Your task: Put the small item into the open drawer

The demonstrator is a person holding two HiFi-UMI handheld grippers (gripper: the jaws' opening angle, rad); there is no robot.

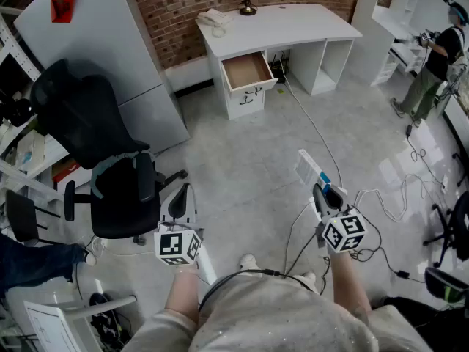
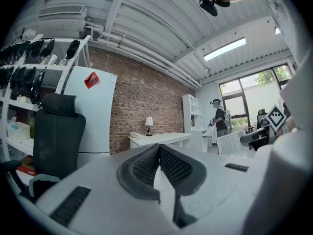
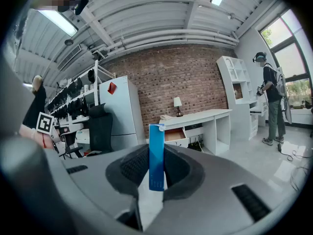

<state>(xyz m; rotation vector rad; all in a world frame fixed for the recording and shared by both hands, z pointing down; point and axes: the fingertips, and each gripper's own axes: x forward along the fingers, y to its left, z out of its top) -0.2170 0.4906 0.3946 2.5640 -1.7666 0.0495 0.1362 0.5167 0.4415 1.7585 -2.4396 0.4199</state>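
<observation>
Approach leg, by the look of it: slim blue item (image 3: 156, 151) pinched upright in right claw (image 1: 325, 193), well apart from open drawer (image 1: 247, 70) under white worktop (image 1: 293, 20) across the floor; left claw (image 2: 159, 163) closed on nothing. Best carried level with a firm grip, brought over the drawer cavity and lowered inside before release; floor cable (image 1: 315, 127) worth stepping round. Shown only in right gripper view: pads flat against the item's faces; only in head view: the floor left to cross.
</observation>
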